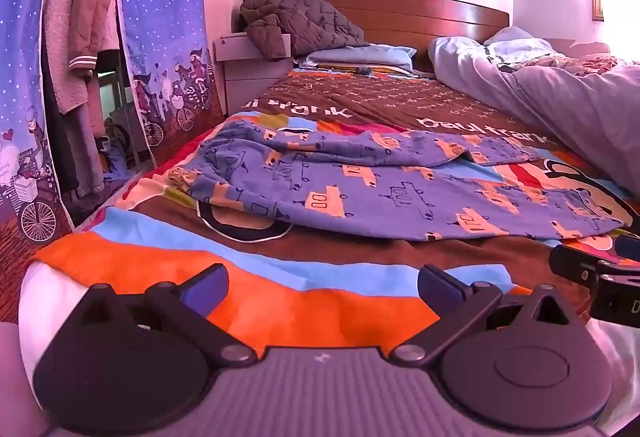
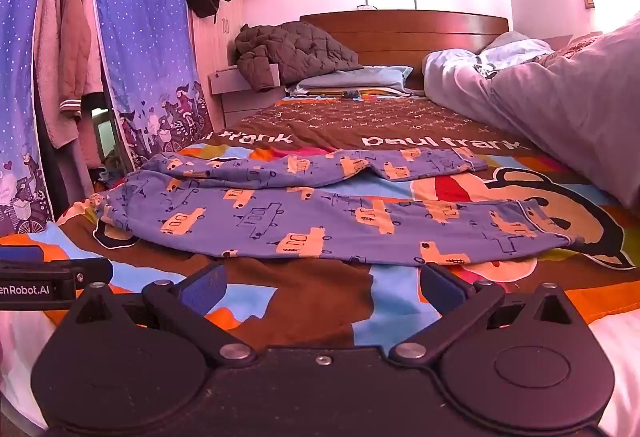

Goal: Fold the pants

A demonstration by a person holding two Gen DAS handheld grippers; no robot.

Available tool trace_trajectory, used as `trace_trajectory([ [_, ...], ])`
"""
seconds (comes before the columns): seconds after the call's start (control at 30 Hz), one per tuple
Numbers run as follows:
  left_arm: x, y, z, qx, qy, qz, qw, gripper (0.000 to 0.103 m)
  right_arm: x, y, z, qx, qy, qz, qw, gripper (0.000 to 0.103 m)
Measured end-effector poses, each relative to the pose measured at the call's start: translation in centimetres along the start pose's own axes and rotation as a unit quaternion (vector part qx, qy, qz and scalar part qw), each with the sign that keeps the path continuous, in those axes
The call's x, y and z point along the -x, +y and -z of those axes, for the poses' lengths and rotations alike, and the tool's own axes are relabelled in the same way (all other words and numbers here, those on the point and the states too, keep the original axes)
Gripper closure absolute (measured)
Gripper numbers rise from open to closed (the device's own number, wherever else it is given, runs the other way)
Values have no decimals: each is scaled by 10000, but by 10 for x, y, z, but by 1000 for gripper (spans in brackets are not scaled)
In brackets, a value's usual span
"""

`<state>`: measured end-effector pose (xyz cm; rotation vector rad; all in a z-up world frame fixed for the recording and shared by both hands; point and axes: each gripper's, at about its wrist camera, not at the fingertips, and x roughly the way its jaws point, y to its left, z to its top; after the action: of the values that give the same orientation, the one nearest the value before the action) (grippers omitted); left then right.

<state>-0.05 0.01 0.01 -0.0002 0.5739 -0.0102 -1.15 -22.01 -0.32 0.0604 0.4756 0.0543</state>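
The pants lie spread sideways across the near part of the bed, unfolded, with the waist bunched toward the bed's left edge and the 2 legs running off to the right. They are soft blue cloth printed with orange and outlined vehicles; the far leg is rumpled, the near one flatter.

Under them is a bedspread in orange, blue and brown patches with a cartoon face and "paul frank" lettering. At the far end stands a curved wooden headboard, a quilted brown jacket heaped by the pillow, and a pale rumpled duvet along the right side. A starry blue curtain hangs at left.

The left claw hovers low over the bed's near edge, jaws wide and holding nothing. The right claw sits just beside it, also wide and holding nothing, short of the near pant leg.
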Motion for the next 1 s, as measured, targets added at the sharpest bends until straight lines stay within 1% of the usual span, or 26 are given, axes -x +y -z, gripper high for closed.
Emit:
trace_trajectory([
  [0.27,-1,-4,2,-31,-4,-48,10000,0,0,-1,0,-20,-42,-2,10000,1],
  [0.3,-1,-5,2,-19,-6,-59,10000,0,-6,-6,1,-39,17,2,10000,1],
  [0.5,-1,1,0,32,-7,-73,10000,0,-4,-3,2,-16,3,-15,10000,1],
  [1.0,-2,4,0,47,-23,-96,9999,0,0,-1,0,-44,3,24,10000,1],
])
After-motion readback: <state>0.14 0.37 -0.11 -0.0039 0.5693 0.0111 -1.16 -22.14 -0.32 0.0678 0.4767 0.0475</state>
